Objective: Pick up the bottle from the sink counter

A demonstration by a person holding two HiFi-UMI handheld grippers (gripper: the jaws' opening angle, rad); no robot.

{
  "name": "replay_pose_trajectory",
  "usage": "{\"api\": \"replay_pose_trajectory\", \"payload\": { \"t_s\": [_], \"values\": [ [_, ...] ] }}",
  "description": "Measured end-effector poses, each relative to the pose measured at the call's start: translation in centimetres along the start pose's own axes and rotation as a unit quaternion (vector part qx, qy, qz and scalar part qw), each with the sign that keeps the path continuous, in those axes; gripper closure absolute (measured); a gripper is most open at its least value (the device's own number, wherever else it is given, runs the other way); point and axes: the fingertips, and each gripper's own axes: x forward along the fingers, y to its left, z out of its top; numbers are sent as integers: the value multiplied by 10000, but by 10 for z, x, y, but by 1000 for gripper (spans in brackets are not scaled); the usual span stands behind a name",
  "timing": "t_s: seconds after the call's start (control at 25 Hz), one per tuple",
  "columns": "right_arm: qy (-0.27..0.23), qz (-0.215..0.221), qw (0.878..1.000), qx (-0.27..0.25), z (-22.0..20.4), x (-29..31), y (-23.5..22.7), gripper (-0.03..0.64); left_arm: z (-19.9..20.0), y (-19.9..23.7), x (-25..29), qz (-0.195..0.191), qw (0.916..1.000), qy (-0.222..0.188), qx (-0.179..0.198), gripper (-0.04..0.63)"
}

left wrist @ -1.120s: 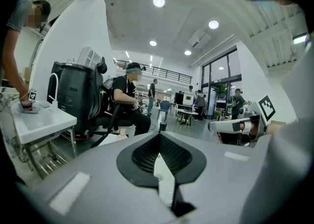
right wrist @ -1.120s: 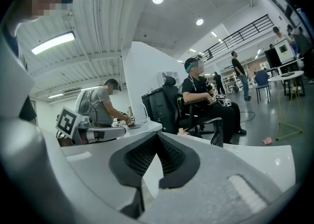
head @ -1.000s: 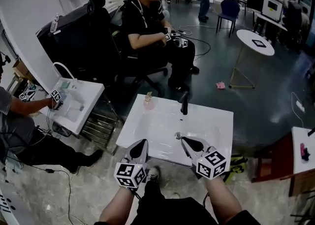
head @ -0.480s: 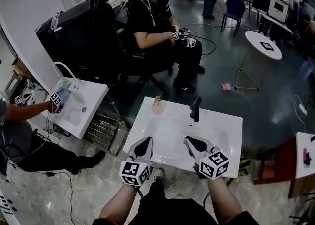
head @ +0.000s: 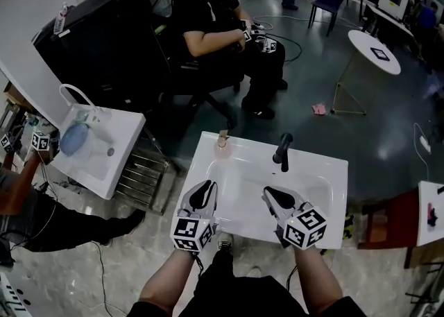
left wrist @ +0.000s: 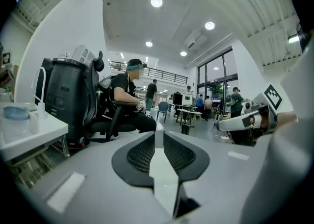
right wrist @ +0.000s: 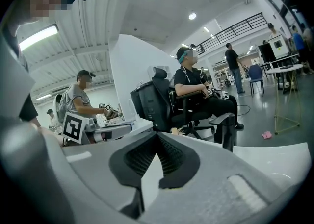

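Ahead, the bottle (head: 223, 143) stood at the back edge of the sink (head: 326, 170), near its left corner and left of the faucet (head: 282, 150). Open basin lay between it and both grippers, which hovered over the near rim. The left gripper (head: 207, 186) had just been opening, its jaws slightly apart and empty. The right gripper (head: 268, 191) was clenched on nothing.

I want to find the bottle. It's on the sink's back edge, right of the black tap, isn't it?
Not quite. The bottle does stand on the sink's back edge, but it is left of the black tap, near the back left corner. The head view shows it.
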Motion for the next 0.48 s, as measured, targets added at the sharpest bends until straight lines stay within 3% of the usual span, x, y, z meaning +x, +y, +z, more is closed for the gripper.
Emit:
{"api": "replay_pose_trajectory", "payload": {
  "t_s": [0.48],
  "values": [
    [88, -326, 9993, 133, -6, 35, -24, 617, -23, 39, 66, -231, 9997, 31, 81, 443]
  ]
}}
